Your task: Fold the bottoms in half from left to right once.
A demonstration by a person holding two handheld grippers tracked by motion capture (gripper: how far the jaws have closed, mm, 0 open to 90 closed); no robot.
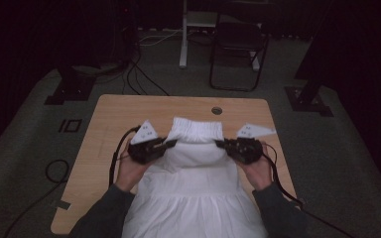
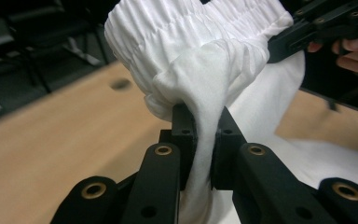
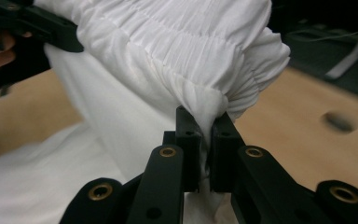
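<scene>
Nearest the camera, at the bottom of the high view, my two dark sleeves (image 1: 110,210) came up on either side of a white garment (image 1: 193,198) that spread wide across the lower middle of the frame. Just above, left of centre, my left gripper (image 1: 171,143) was clenched on the cloth's left edge; in the left gripper view its jaws pinched a bunched fold of that fabric at lower centre. Right of centre, my right gripper (image 1: 219,144) gripped the opposite edge the same way. Between them the gathered, elastic band (image 1: 197,128) was lifted off the wooden table (image 1: 114,111), folding back toward me. The cloth looked light, soft and limp; I judged it would sag and slip unless taken at the thicker ruched band near its corners. Farther off, in the upper frame, a chair (image 1: 238,42) stood on a dark floor.
</scene>
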